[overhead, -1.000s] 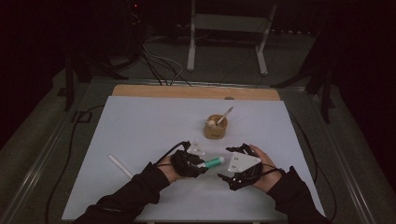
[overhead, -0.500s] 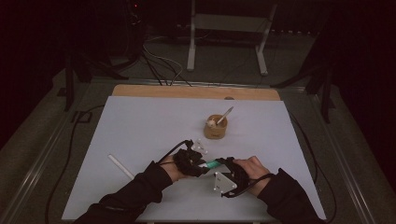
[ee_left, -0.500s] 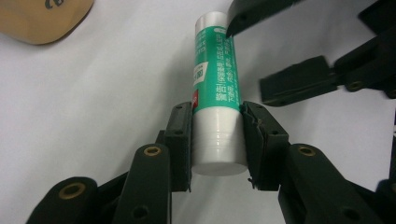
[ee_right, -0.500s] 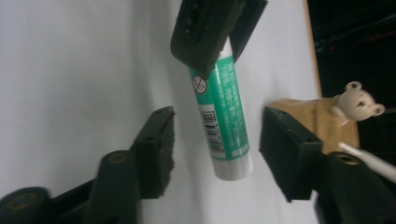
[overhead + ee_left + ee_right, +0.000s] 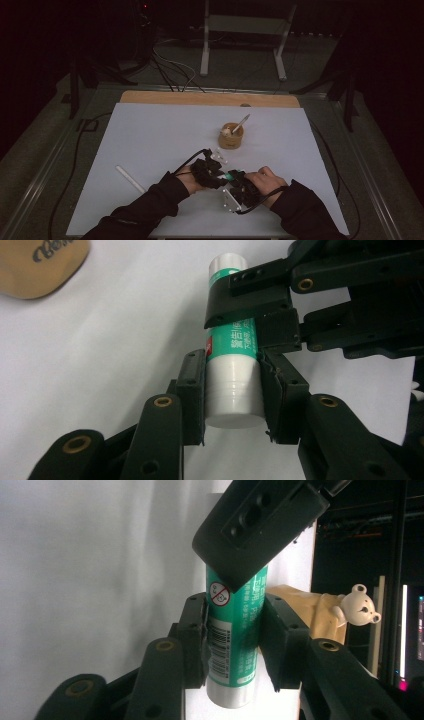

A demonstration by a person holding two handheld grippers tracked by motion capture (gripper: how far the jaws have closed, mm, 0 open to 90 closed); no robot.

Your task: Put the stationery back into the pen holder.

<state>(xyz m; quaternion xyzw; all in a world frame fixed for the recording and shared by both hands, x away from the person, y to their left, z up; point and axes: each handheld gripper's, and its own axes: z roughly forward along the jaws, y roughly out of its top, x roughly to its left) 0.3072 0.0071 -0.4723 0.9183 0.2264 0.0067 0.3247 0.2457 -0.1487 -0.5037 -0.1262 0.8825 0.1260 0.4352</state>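
The green-and-white glue stick [image 5: 233, 365] sat between your two tools, a little above the white counter [image 5: 150, 135] near its close edge. Your left hand-held gripper [image 5: 231, 390] was clenched around the white cap end, pads flat on both sides of it. Your right hand-held gripper [image 5: 232, 642] had just been closing, and its pads were pressed on the green labelled body, so you had the stick clamped from both ends.

If you were going for pulling the cap off, that grip looked decent to me: one tool on the cap, one on the barrel, not overlapping. I'd have pulled straight along the stick's axis rather than bending it, since a round plastic tube can roll or pop sideways out of flat pads. A small twist while pulling probably helps too.

Room-wise you had plenty. Beyond your left hand-held gripper stood the tan cup [image 5: 231, 136] with a stick poking out, near but clear of the tools. Off to the outer side of that hand-held gripper lay a white stick [image 5: 130, 178], well apart. The counter's front edge was close under your sleeves, so I'd have pulled the halves sideways, not back toward yourself.
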